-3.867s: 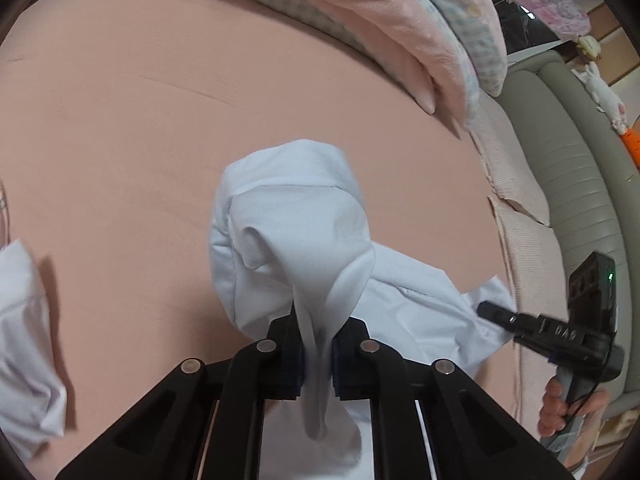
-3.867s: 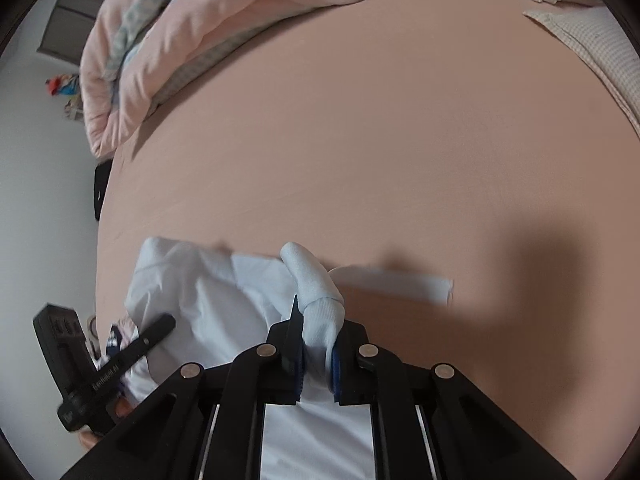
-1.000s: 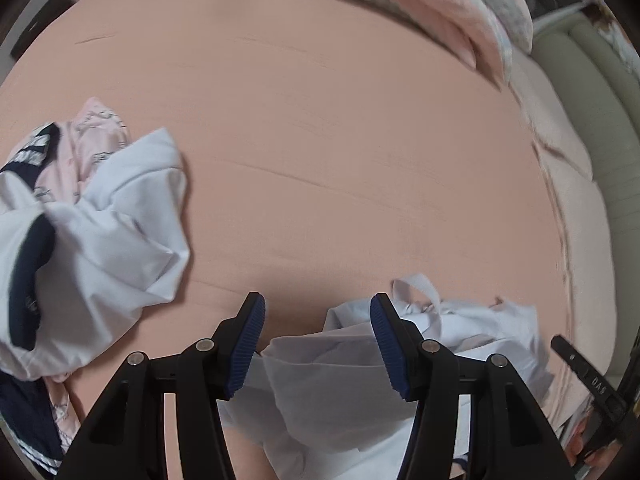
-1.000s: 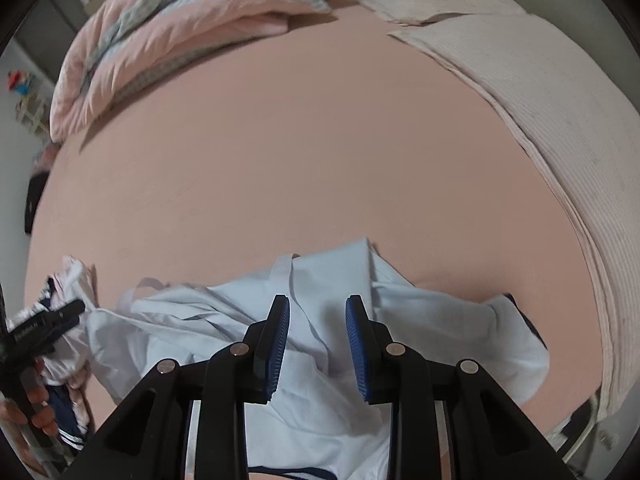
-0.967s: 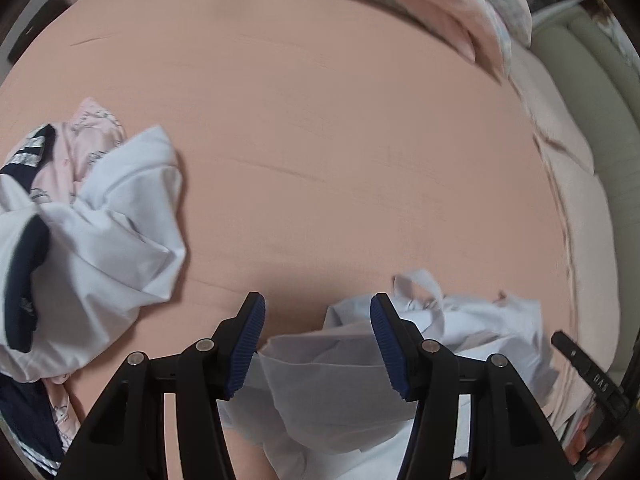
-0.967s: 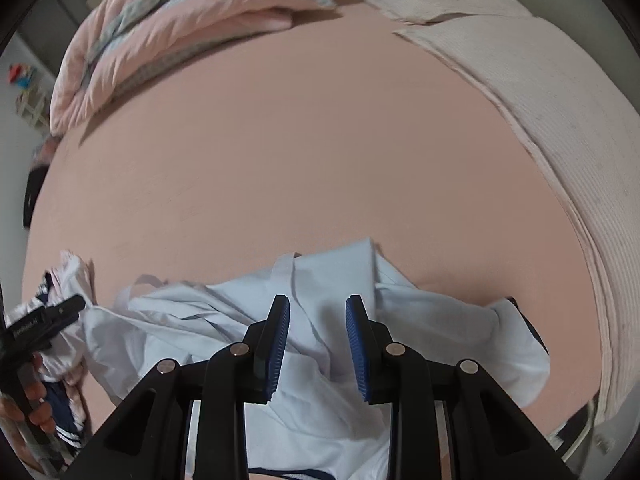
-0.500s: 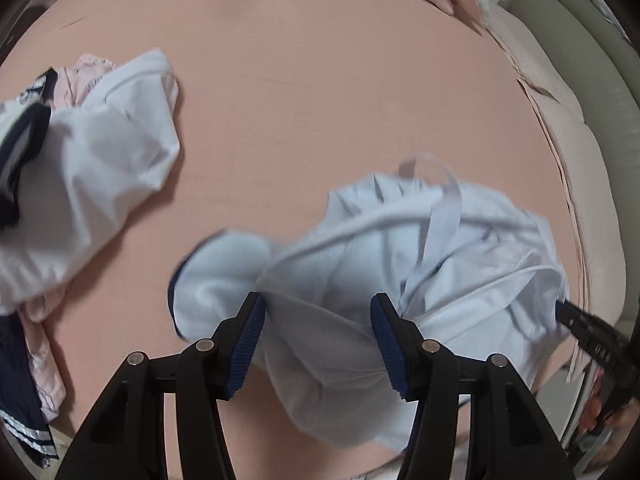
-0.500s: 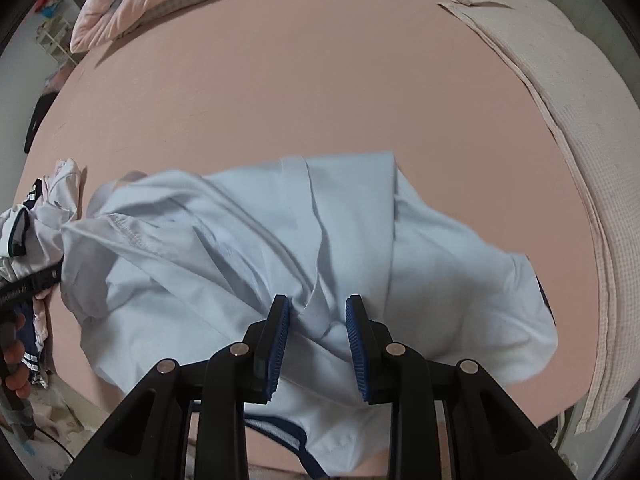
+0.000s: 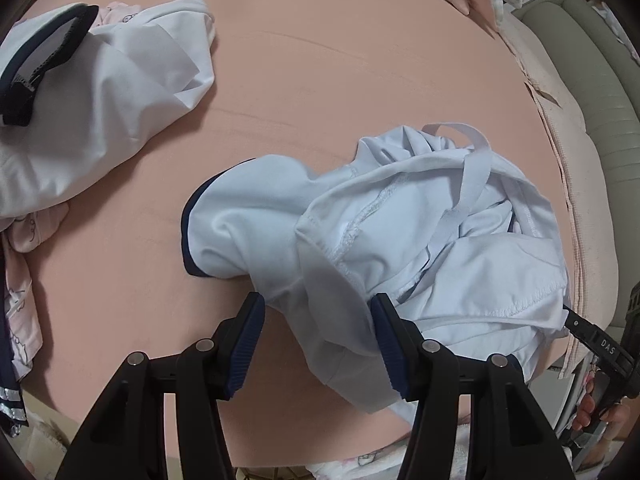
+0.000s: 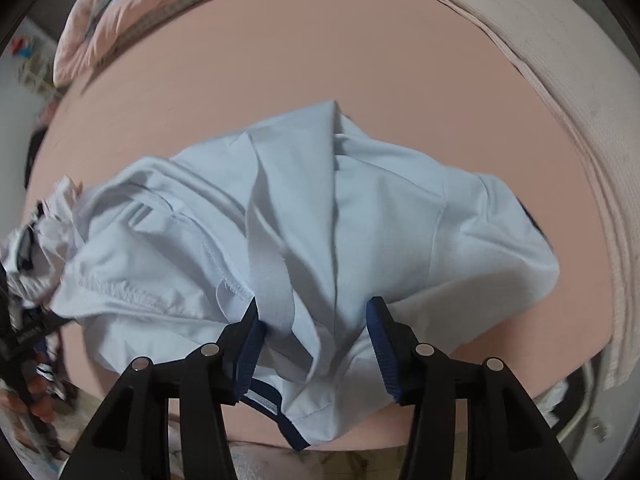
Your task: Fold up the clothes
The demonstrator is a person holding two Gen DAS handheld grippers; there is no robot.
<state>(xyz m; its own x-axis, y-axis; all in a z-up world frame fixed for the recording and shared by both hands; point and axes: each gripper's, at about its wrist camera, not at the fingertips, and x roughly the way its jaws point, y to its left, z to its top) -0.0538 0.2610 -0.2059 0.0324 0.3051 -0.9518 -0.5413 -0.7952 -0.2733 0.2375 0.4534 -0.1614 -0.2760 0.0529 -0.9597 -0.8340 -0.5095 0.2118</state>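
Left wrist view: crumpled pale-blue navy-trimmed cotton shirt (image 9: 400, 240) on pink bed sheet (image 9: 320, 60); soft, light, limp. Left claw (image 9: 316, 336) and right claw (image 10: 312, 332) both gape wide; grip seamed hems.

The shirt (image 9: 400, 240) lies crumpled on the bed (image 9: 340, 80), at its near edge, directly ahead of both my grippers. My left gripper (image 9: 316, 340) hangs over the shirt's near left part, jaws spread with cloth between them. My right gripper (image 10: 314, 340) is over the near hem, jaws likewise apart. A pile of other clothes (image 9: 92, 92) sits well to the left of the shirt. Folded bedding (image 10: 132, 12) lies at the bed's far side. A sofa (image 9: 592, 92) stands beyond the bed's right edge.
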